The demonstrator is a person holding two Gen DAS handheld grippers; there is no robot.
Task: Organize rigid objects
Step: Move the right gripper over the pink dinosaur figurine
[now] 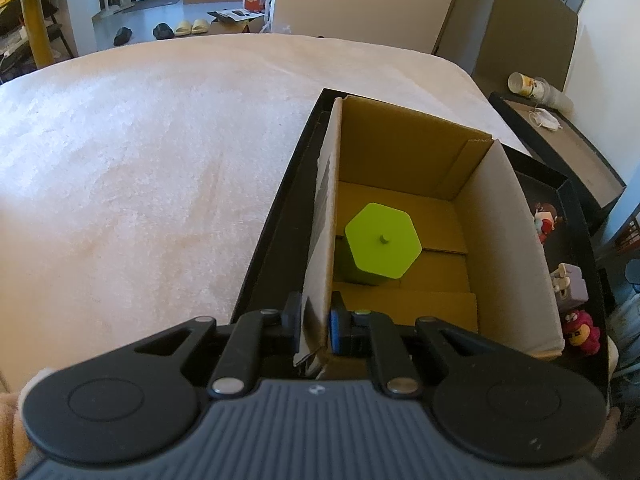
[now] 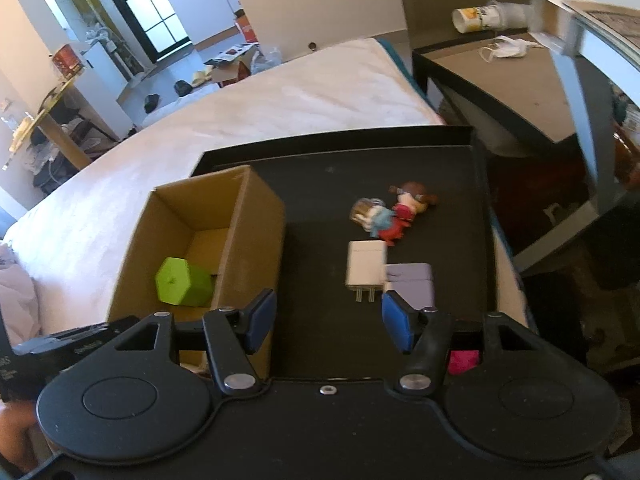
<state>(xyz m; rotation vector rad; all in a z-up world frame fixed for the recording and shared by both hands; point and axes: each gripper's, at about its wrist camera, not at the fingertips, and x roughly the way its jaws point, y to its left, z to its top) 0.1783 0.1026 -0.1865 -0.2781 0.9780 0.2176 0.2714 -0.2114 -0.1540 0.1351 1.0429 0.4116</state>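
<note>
Bed with a pale fuzzy cover carried everything. Black tray sat at the bed's right edge, near the far right corner. Cardboard box, open-topped, stood in the tray against its left wall. Green hexagonal block was inside the box, by the box's left wall, roughly mid-length; upright in the left wrist view, looked tipped in the right wrist view, couldn't tell which.

Left tool was pinched down on the box's left wall at the near corner, one finger outside, one inside. Right tool was spread wide over the tray's near edge, gripping nothing, pads clear of all objects.

Loose items on the tray floor right of the box: white charger with prongs facing the near edge, lilac block touching its right side, just beside the right tool's right pad. Small doll figure in red lay beyond the charger, toward the tray's far edge. Pink plush toy sat at the tray's near right corner.
</note>
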